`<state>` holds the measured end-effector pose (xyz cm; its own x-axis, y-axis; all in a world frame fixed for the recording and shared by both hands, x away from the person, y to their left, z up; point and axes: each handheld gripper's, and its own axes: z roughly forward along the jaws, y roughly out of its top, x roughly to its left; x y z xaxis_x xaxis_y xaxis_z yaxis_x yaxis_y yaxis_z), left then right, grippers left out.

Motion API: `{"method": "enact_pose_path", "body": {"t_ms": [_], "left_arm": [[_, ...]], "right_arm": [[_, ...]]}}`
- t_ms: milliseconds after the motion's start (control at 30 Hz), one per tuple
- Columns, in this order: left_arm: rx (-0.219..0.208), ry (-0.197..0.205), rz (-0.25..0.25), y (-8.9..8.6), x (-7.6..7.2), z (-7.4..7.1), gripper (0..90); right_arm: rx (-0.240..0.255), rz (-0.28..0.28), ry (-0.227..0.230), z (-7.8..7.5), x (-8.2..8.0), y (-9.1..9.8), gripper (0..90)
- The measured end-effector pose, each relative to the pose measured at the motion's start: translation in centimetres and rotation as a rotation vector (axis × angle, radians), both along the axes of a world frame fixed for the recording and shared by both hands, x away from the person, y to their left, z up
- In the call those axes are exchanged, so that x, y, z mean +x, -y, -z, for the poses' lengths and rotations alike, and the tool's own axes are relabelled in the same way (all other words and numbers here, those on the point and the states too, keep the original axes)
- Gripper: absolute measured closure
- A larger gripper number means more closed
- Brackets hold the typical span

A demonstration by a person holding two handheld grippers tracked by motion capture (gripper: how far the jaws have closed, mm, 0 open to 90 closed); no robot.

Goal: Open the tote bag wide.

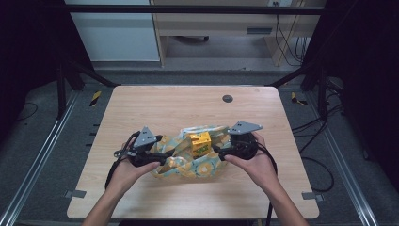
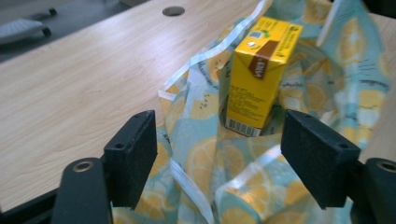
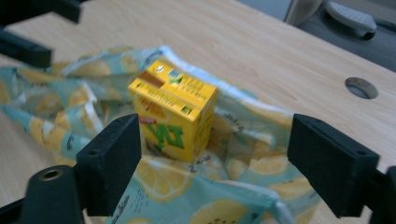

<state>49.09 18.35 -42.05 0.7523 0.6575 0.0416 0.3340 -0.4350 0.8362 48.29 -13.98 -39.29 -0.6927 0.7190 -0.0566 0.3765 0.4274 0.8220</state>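
Lemon-print bag: soft, light cloth, crumpled on the tabletop between both grippers.
Left gripper fingers: apart, pressing nothing, bag fabric beneath.
Right gripper fingers: apart, empty.
Yellow carton: upright inside the bag, stiff, probably light.
Hold: likely the bag's white-edged rim.

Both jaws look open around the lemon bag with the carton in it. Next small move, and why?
Probably bring the left gripper down onto the bag's near rim and close on it. The yellow carton stands upright inside the lemon-print bag, whose mouth is slumped open, and both the left gripper and the right gripper are open with nothing pinched.
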Motion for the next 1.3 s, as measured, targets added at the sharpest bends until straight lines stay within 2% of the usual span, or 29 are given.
{"method": "enact_pose_path", "body": {"t_ms": [167, 267, 367, 467, 533, 600, 633, 733, 800, 1033, 1300], "left_arm": [[0.03, -0.046, 0.005, 0.8, 1.9, 1.5, 24.3], [0.023, -0.069, -0.001, 1.1, 2.6, 2.0, 24.4], [0.035, -0.088, -0.011, 1.4, 3.3, 2.4, 32.3], [0.062, -0.091, -0.015, 1.6, 3.5, 2.5, 49.3], [0.079, -0.116, 0.002, 1.8, 3.6, 2.7, 58.1], [0.114, -0.117, -0.01, 1.8, 3.6, 2.8, 70.2], [0.116, -0.121, -0.013, 1.9, 3.6, 2.8, 75.0], [0.105, -0.129, -0.022, 2.0, 3.5, 2.6, 86.2], [0.104, -0.111, -0.03, 2.2, 3.4, 2.5, 87.3], [0.08, -0.131, -0.085, 1.7, 4.3, 2.8, 86.8], [0.116, -0.159, -0.11, 1.8, 5.6, 3.8, 86.9]], "right_arm": [[-0.056, -0.088, -0.023, 1.6, -0.2, -1.4, 12.3], [-0.087, -0.124, -0.034, 2.6, -0.3, -2.1, 12.0], [-0.116, -0.142, -0.044, 3.4, -0.4, -2.4, 17.7], [-0.136, -0.152, -0.043, 3.9, -0.7, -2.3, 32.1], [-0.157, -0.165, -0.036, 4.2, -0.9, -2.1, 40.7], [-0.177, -0.171, -0.032, 4.3, -1.1, -1.7, 55.1], [-0.173, -0.173, -0.037, 4.4, -1.2, -1.5, 59.2], [-0.159, -0.182, -0.069, 4.7, -1.3, -1.0, 80.5], [-0.142, -0.177, -0.098, 4.9, -1.3, -0.6, 88.5], [-0.099, -0.129, -0.1, 5.5, -1.5, 1.7, 90.0], [-0.087, -0.073, -0.12, 7.6, -1.6, 4.5, 90.0]]}}
